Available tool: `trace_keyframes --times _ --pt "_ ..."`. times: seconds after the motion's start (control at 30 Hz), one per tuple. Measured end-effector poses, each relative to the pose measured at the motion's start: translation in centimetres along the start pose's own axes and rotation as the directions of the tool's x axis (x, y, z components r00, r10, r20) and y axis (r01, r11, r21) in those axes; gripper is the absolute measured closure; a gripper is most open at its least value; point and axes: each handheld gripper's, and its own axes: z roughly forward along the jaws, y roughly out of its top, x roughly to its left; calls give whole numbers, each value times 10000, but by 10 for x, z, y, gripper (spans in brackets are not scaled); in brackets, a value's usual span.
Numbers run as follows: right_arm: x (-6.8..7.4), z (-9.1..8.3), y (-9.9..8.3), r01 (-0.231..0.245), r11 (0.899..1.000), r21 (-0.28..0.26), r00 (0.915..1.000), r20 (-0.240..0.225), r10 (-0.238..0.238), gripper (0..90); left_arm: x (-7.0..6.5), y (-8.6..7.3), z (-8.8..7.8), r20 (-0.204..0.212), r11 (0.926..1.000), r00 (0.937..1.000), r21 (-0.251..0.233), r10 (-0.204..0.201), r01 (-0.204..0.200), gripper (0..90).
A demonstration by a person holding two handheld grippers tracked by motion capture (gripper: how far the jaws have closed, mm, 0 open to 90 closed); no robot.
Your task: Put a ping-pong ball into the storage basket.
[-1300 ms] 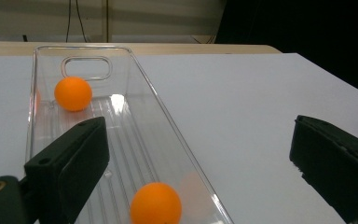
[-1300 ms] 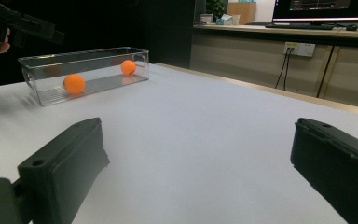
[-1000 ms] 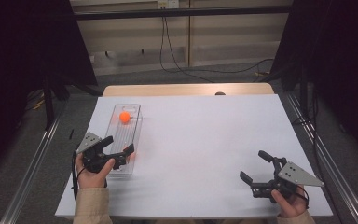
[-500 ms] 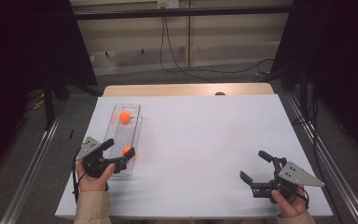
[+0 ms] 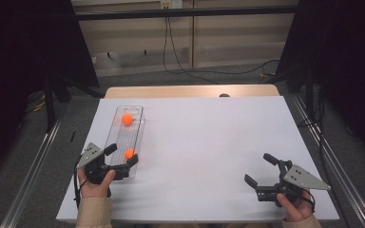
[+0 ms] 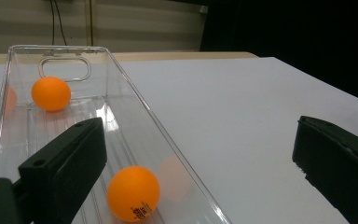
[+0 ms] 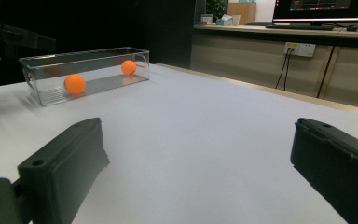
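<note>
A clear plastic tray (image 5: 139, 124) lies lengthwise at the table's left. It holds two orange balls, one (image 5: 127, 118) near its far end and one (image 5: 130, 153) near its near end. My left gripper (image 5: 122, 155) stands open at the tray's near end, with the near ball (image 6: 133, 192) loose on the tray floor beside its left jaw. The far ball (image 6: 51, 93) rests by the tray's handle cut-out. My right gripper (image 5: 258, 168) stands open and empty near the front right of the table. From there the tray (image 7: 88, 56) and both balls (image 7: 74, 84) (image 7: 128, 67) lie far off.
The white table top (image 5: 209, 137) stretches between the two grippers. A wooden strip (image 5: 190, 91) runs along its far edge, with a small dark object (image 5: 224, 95) on it. Metal rails (image 5: 38, 161) flank the table on both sides.
My left gripper has drawn back a little toward the person. A second orange ball has come into view at the tray's near end. The right gripper has stayed put.
</note>
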Motion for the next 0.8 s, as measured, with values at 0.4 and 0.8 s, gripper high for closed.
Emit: trace_keyframes --times 0.4,0.8 --pt "0 0 0 10 10000 12 10000 -16 -10 22 2 -5 -5 45 9997 10000 -261 -18 19 28" --pt "0 0 0 23 10000 12 10000 -28 -23 22 4 -9 -6 197 9997 9997 -219 -138 142 27"
